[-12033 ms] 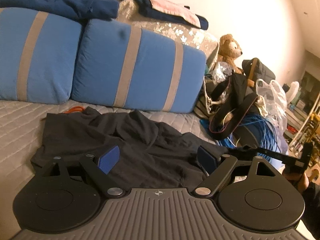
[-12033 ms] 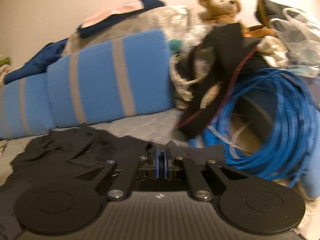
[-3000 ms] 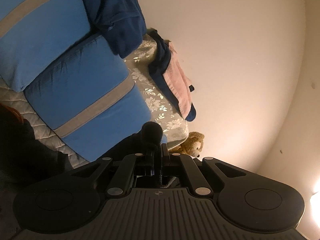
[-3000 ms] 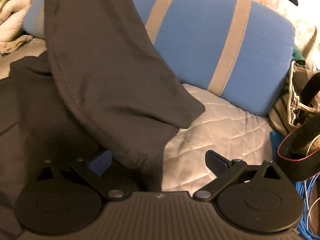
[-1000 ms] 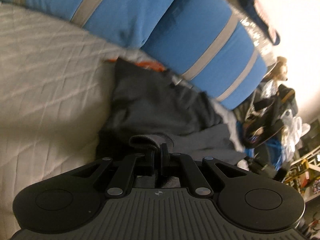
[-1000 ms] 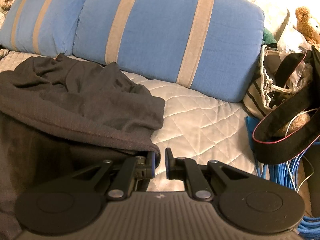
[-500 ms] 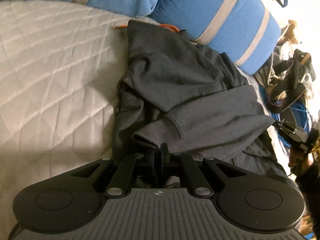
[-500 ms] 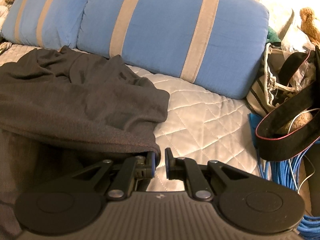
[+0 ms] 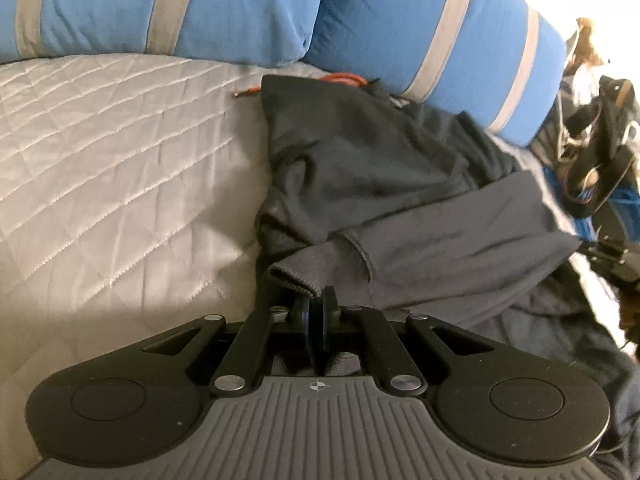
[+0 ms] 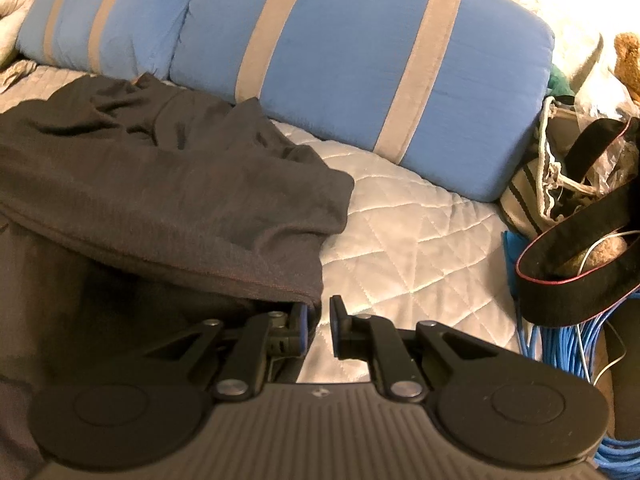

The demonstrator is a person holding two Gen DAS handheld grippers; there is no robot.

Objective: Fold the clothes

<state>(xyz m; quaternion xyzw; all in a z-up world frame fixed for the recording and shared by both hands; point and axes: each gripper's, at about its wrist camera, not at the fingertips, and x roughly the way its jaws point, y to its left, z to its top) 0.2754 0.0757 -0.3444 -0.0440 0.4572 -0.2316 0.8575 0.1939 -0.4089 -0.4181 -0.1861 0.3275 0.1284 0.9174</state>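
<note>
My left gripper [image 9: 316, 310] was clamped on the hem of the dark garment [image 9: 400, 184], which lay on the quilt [image 9: 120, 152] below the blue cushions [image 9: 420, 20]. Right gripper [image 10: 320, 320]: narrow gap, gripping nothing, garment's fold just left of it.

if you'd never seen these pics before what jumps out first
The dark grey garment sprawls crumpled across the pale quilted bedspread, one folded edge pinched in the shut left gripper. Behind it, two blue cushions with grey stripes line the back of the bed. At the right edge, a tangle of blue cable and a black strap piles up beside the slightly open right gripper.
</note>
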